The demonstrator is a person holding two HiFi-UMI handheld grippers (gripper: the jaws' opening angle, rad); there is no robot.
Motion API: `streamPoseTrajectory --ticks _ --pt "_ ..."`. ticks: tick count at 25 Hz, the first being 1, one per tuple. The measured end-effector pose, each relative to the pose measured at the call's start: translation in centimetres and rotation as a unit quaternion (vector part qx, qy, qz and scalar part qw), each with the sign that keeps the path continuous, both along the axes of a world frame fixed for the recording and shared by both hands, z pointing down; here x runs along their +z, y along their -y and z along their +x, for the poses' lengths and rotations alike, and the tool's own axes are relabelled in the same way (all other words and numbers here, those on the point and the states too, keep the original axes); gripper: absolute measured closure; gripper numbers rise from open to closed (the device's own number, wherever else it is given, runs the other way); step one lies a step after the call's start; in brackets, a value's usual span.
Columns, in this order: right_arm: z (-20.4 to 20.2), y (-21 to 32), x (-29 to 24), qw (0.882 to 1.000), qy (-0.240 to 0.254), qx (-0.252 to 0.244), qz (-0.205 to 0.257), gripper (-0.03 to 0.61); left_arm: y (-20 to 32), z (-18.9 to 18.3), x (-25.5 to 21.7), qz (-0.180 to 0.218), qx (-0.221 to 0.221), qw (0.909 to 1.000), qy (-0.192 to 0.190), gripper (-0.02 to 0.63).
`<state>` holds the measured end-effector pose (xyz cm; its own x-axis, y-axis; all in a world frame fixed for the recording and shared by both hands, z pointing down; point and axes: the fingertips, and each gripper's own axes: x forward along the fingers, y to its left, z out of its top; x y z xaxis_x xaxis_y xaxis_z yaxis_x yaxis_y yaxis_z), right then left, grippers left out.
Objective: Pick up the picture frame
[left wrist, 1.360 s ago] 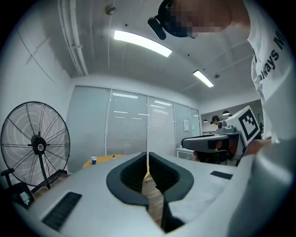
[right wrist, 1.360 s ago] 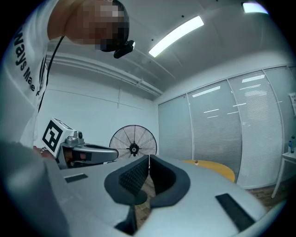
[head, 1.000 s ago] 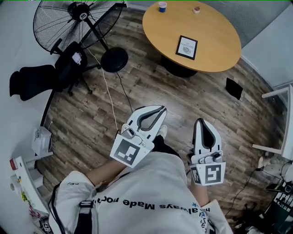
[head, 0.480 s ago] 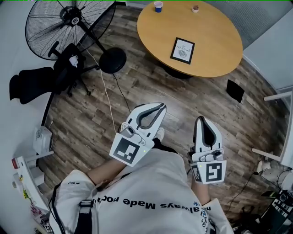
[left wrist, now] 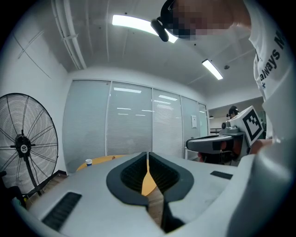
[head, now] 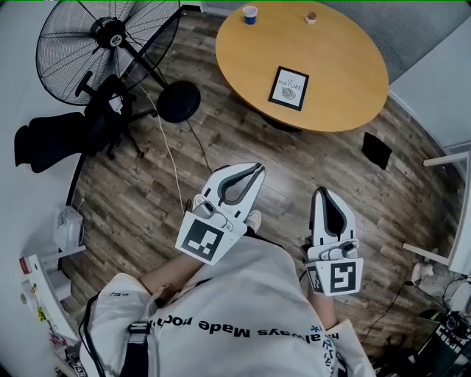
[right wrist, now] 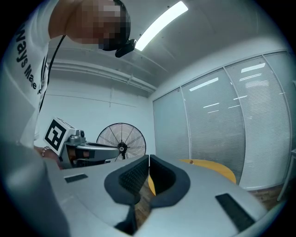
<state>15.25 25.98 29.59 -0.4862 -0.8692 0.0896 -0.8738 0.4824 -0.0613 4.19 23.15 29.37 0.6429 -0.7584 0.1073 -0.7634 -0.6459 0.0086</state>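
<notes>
Approach step: frame not yet within reach, both grippers empty

Picture frame (head: 288, 88) lies flat on the round wooden table (head: 353, 88), toward the near edge and well apart from both grippers; a cup (head: 250, 14) and a small item (head: 311, 16) sit at the far rim. Left gripper (head: 257, 171) and right gripper (head: 321, 194) are held out level over the plank floor (head: 147, 191) in front of the person. Each has its jaws closed tip to tip with nothing between them, and both gripper views show only table and floor past the pads. Judged: the step in hand is the walk-up to the table. The next move calls for getting within reach, spreading the jaws of one gripper, and coming in low at a frame edge. Since the frame lies flat, an edge probably needs tipping up, or sliding past the rim, before a pinch will hold
</notes>
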Motion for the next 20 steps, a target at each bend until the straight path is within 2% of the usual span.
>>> streamPoseTrajectory --ticks 12,20 --pt "-0.7 3.2 -0.2 1.0 -0.009 0.003 0.002 0.548 3.5 -0.7 -0.3 0.005 -0.002 0.9999 -0.009 0.577" --pt "-1.4 7.5 0.1 1.0 -0.018 0.012 0.006 0.548 7.9 -1.1 0.5 0.008 0.013 0.9998 -0.013 0.577"
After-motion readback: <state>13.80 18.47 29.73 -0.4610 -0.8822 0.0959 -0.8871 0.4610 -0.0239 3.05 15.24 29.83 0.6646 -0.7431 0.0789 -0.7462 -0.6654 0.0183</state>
